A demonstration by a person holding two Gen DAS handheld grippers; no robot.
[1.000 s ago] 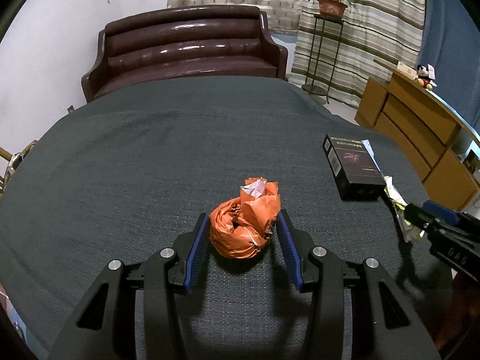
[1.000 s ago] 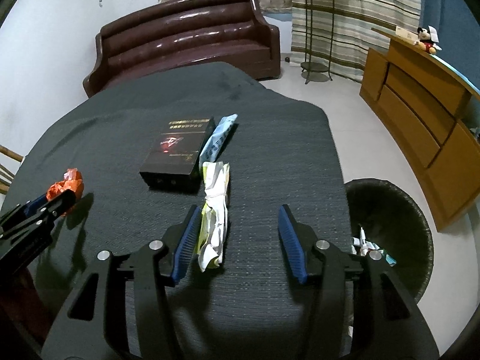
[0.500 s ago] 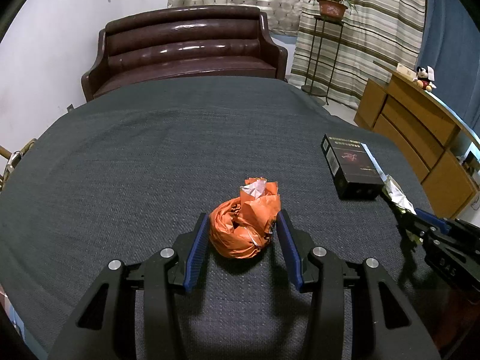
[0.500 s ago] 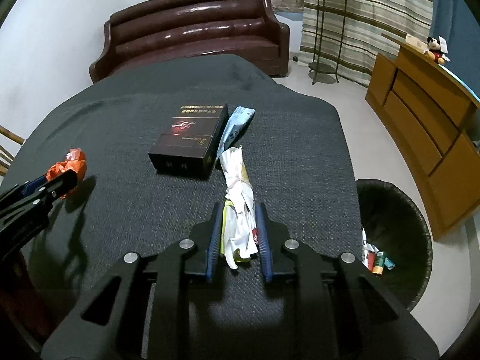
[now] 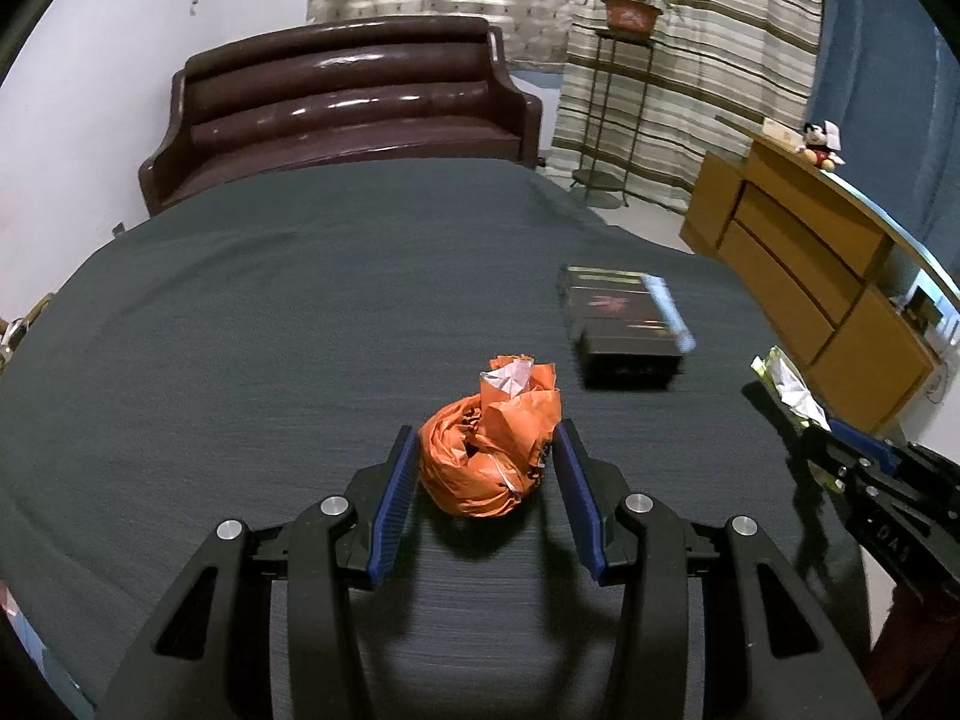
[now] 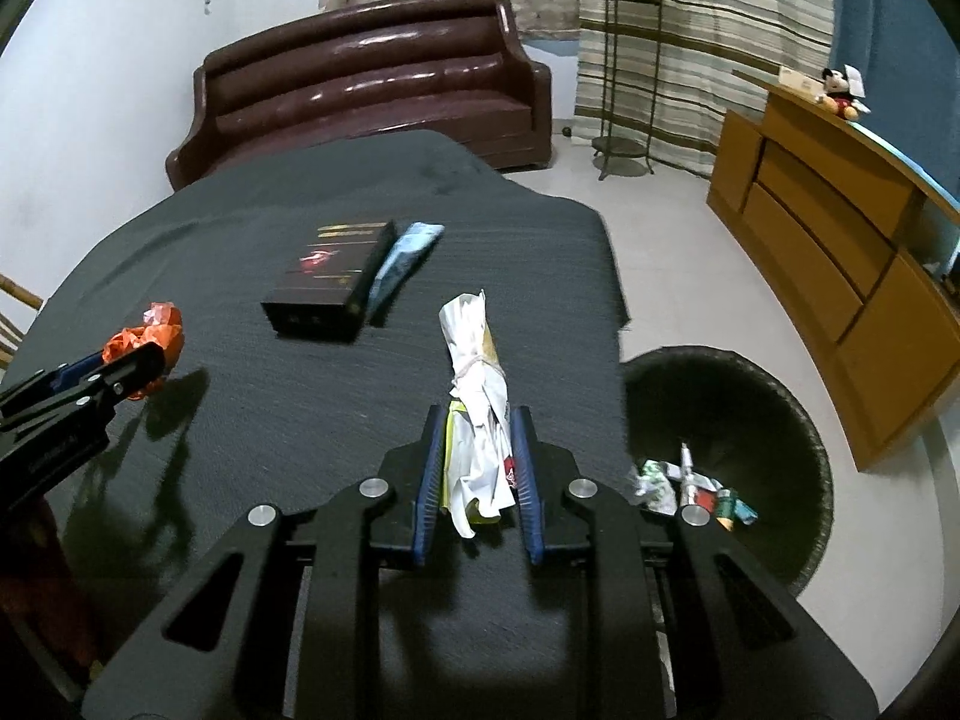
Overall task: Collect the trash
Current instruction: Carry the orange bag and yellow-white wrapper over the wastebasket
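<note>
A wide stretch of dark tablecloth is lying bare to the left and beyond the orange wrapper. To the right, a black box with a pale blue packet touching it is blocking the middle. Beside the table edge, the waste basket is standing open-mouthed below.

Each camera rides just behind its own fingers, low over the dark tablecloth, facing the brown sofa at the far wall. The left view sits close on the orange wad; the right view looks from farther right, taking in the floor and wicker bin. Both share the black box, sofa, cabinet and each other's gripper.
</note>
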